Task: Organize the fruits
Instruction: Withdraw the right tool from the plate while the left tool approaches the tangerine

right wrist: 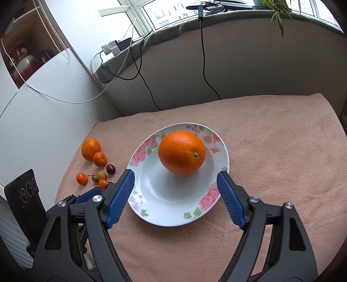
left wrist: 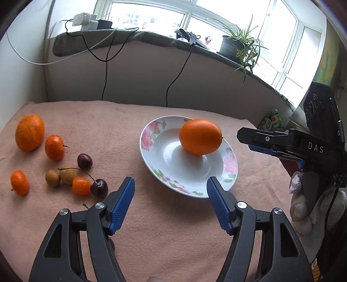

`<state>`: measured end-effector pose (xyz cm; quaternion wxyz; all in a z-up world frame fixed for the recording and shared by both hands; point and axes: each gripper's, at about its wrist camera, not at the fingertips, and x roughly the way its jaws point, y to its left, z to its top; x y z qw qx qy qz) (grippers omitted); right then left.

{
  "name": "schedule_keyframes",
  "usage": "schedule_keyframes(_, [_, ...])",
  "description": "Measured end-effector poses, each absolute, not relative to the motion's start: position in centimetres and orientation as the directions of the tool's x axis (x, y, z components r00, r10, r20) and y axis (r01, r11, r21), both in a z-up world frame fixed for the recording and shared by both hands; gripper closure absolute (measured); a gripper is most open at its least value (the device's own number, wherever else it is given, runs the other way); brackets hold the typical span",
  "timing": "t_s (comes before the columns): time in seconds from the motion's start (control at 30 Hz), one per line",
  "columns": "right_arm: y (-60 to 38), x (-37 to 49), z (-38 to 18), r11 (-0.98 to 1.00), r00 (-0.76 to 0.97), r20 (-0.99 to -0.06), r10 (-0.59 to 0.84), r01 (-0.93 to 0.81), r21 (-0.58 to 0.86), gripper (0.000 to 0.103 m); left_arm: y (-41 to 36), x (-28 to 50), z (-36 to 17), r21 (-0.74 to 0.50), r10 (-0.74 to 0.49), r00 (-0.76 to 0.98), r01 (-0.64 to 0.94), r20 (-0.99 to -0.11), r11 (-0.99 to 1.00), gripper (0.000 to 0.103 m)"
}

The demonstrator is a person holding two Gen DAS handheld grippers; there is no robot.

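Observation:
A large orange (left wrist: 200, 136) (right wrist: 181, 152) lies in a white flowered plate (left wrist: 173, 173) (right wrist: 160, 199) on the pink cloth. Left of the plate lie loose fruits: another large orange (left wrist: 29, 132) (right wrist: 90, 148), a mandarin (left wrist: 54, 147) (right wrist: 100, 159), two small mandarins (left wrist: 19, 182) (left wrist: 81, 186), two longans (left wrist: 52, 178) (left wrist: 67, 174) and two dark cherries (left wrist: 84, 161) (left wrist: 99, 188). My left gripper (left wrist: 171, 182) is open and empty, above the cloth at the plate's near rim. My right gripper (right wrist: 175, 176) is open and empty, its jaws either side of the plate, near side of the orange.
The pink cloth (left wrist: 162, 234) (right wrist: 271, 151) covers the table. Behind it runs a wall under a windowsill with cables, chargers (left wrist: 84, 19) and a potted plant (left wrist: 236, 43). The right gripper body (left wrist: 303, 145) shows at the right of the left wrist view.

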<state>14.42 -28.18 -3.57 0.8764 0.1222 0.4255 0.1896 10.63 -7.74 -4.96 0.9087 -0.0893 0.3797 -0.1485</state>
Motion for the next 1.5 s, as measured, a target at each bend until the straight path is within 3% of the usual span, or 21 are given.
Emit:
schedule_keyframes(0.27, [-27.2,12.6,-3.1,0.928,0.604,-0.705,0.372,-0.246,0.279,0.022,-6.2,9.1,-4.7,-0.237,-0.289,0.689,0.172,-0.664,0.956,0.03])
schedule_keyframes(0.83, [-21.2,8.7,-3.5,0.902,0.582,-0.709,0.398,-0.387,0.19,0.022,1.2,4.3,-5.3,-0.22,-0.184,0.725,0.046,-0.664,0.974,0.03])
schedule_keyframes(1.27, [-15.6,6.5,-5.0,0.845,0.509,-0.72,0.473,-0.494,0.206,0.022,7.6,2.8,-6.7,-0.257,-0.11,0.742,-0.086,-0.661,0.963,0.031])
schedule_keyframes(1.3, [-15.3,6.5,-5.1,0.843,0.506,-0.72,0.475,-0.497,0.206,0.024,7.8,2.8,-6.7,-0.249,-0.098,0.744,-0.093,-0.661,0.964,0.033])
schedule_keyframes(1.37, [-14.6,6.4,-5.3,0.841,0.497,-0.728,0.471,-0.503,0.201,0.043,8.3,2.9,-6.7,-0.251,-0.096,0.748,-0.096,-0.656,0.963,0.038])
schedule_keyframes(1.5, [-13.3,6.0,-6.0,0.828,0.473,-0.733,0.488,-0.516,0.218,0.045,9.3,3.8,-7.0,-0.251,-0.087,0.748,-0.109,-0.658,0.962,0.043])
